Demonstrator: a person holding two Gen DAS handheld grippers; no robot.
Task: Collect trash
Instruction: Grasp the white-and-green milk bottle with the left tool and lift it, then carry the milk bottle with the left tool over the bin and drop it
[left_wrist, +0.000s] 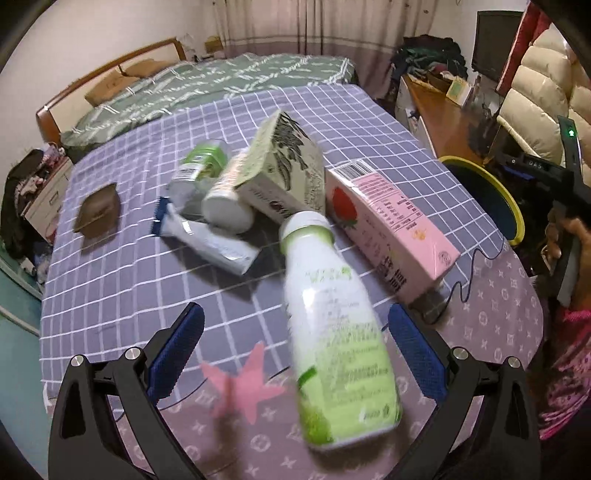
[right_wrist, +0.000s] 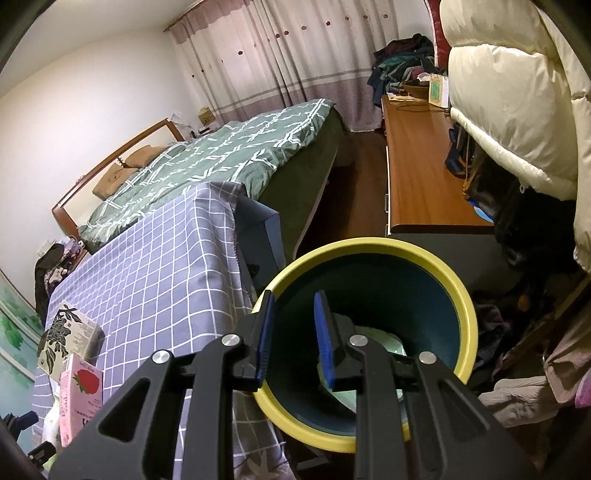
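Observation:
A white bottle with a green label (left_wrist: 340, 332) lies blurred on the cloth between the wide-apart blue pads of my left gripper (left_wrist: 295, 312), which is open and not pressing on it. Behind it lie a pink strawberry carton (left_wrist: 391, 225), a leaf-print carton (left_wrist: 284, 166), a white pot (left_wrist: 227, 206), a small green-capped bottle (left_wrist: 199, 166) and a white and blue wrapper (left_wrist: 207, 236). My right gripper (right_wrist: 293, 299) hangs over the near rim of the yellow bin (right_wrist: 465, 314). Its pads stand a narrow gap apart with nothing between them. Something pale lies at the bin's bottom (right_wrist: 388, 343).
A purple checked cloth covers the table (left_wrist: 147, 295); a brown packet (left_wrist: 98, 212) lies at its left. A thin cable (left_wrist: 461, 280) runs past the pink carton. The bin stands off the table's right edge. Beyond are a bed (right_wrist: 221, 158), a wooden desk (right_wrist: 417, 177) and a cream jacket (right_wrist: 509, 92).

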